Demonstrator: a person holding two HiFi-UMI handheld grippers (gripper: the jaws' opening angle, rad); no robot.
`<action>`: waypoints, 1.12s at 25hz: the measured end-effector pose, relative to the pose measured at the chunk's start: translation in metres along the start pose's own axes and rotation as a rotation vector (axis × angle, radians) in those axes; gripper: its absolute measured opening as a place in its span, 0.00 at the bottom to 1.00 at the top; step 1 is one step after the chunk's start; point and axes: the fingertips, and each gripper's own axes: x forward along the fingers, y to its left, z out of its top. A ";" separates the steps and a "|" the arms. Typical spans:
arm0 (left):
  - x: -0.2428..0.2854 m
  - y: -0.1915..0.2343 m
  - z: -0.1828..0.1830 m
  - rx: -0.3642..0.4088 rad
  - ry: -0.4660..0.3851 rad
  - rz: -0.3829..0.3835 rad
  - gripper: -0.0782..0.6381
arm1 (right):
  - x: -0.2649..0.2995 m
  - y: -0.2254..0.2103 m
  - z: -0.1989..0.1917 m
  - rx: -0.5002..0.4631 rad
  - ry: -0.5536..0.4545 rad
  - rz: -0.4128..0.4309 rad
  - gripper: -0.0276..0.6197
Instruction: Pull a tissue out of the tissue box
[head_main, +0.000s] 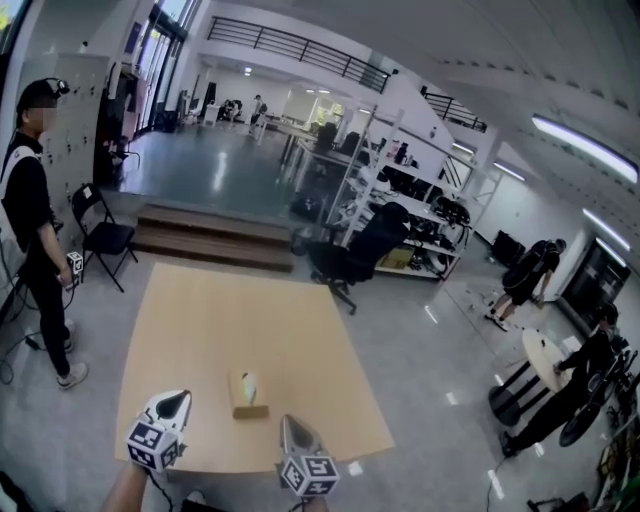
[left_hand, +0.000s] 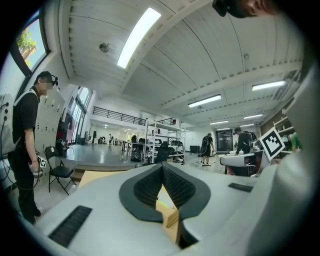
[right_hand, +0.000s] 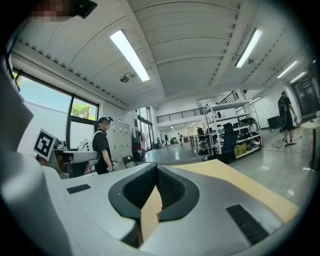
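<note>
Off the desk's left edge, a person in dark clothes (head_main: 35, 200) stands beside a black metal folding chair (head_main: 100, 235). Neither bears on my job.

My left gripper (head_main: 178, 397) hovers over the near edge of the pale tan, flat, matte wooden desk (head_main: 230, 310), toward its near left corner, and points level at the far edge. In the left gripper view its smooth grey-white plastic shells meet at the tip (left_hand: 162, 167). The black ribbed rubber pads (left_hand: 147, 187) are clenched together with nothing between them. I judge it is held low and just left of the box so it can steady the carton.

The small tan cardboard tissue box (head_main: 248, 398) lies close to the near edge, about midway along it and between my two tools. It also shows behind the left jaws (left_hand: 170, 215). A pale, soft tuft of tissue (head_main: 247, 382) stands up from its top slot, and I take that as the part to pinch.

My right gripper (head_main: 290, 420), of the same make, is just right of the box. Its jaws are closed on nothing (right_hand: 156, 167), so they must open before any pull.

Beyond the far right corner stands a black office chair (head_main: 365, 250).
</note>
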 end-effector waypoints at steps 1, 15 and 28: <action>0.005 0.004 0.000 -0.001 0.002 -0.001 0.12 | 0.006 -0.002 0.000 0.000 0.004 -0.004 0.06; 0.064 0.060 -0.003 -0.023 0.020 -0.015 0.12 | 0.084 -0.018 0.008 -0.028 0.040 -0.050 0.06; 0.102 0.105 0.001 -0.010 0.033 -0.060 0.12 | 0.141 -0.013 0.022 -0.037 0.042 -0.079 0.06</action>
